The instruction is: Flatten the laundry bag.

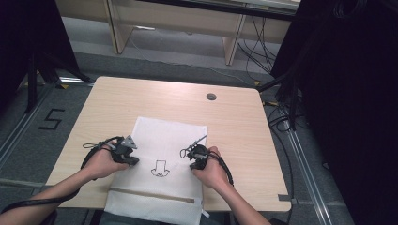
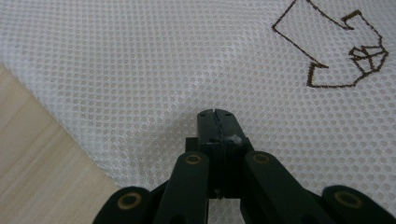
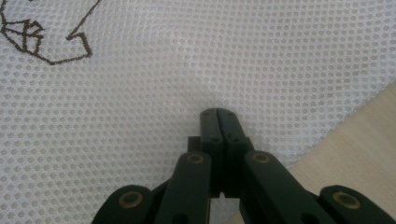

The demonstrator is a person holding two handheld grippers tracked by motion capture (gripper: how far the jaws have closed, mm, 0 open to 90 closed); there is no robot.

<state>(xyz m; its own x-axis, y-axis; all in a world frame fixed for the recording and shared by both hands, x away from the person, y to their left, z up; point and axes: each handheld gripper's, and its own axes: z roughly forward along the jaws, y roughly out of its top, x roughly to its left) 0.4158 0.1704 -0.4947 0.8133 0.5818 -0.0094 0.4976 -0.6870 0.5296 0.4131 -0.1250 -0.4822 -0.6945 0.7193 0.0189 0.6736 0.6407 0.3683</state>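
The left tongs [image 2: 215,114] have their jaws pressed together with no gap, tips set down on the white mesh bag [image 2: 154,70] near its left edge; whether any mesh is pinched between them cannot be told. The right tongs [image 3: 218,113] are likewise closed tight, tips on the same mesh near its right edge. In the high view the left tongs [image 1: 133,161] and right tongs [image 1: 194,164] sit on opposite sides of a dark outline drawing [image 1: 160,168] printed on the bag [image 1: 164,136]. The bag lies flat at the near middle of the wooden tabletop [image 1: 234,126], its lower end hanging over the near edge.
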